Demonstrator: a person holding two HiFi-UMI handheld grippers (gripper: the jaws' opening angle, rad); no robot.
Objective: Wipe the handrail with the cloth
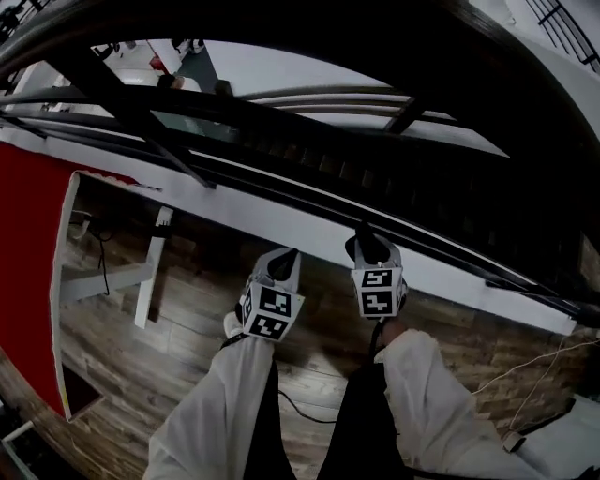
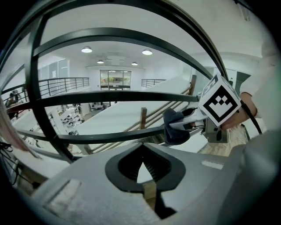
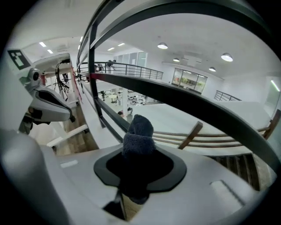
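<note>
The dark metal handrail (image 1: 309, 23) arcs across the top of the head view, with thinner bars (image 1: 281, 103) below it. My right gripper (image 1: 373, 258) is shut on a dark blue-grey cloth (image 1: 365, 242), whose tip reaches the lowest bar by the white ledge (image 1: 281, 220). I cannot tell whether it touches. In the right gripper view the cloth (image 3: 138, 134) stands up from the jaws below the broad rail (image 3: 197, 105). My left gripper (image 1: 284, 261) hovers just left of it, shut and holding nothing (image 2: 141, 160). From there I see the cloth (image 2: 174, 127) against a low bar (image 2: 109, 136).
A red panel (image 1: 28, 244) runs along the left. A white table frame (image 1: 145, 272) stands on the wooden floor (image 1: 169, 347), and cables (image 1: 525, 366) trail at the right. White sleeves (image 1: 216, 403) fill the bottom. Beyond the railing lie an open hall and wooden stair rails (image 3: 193, 132).
</note>
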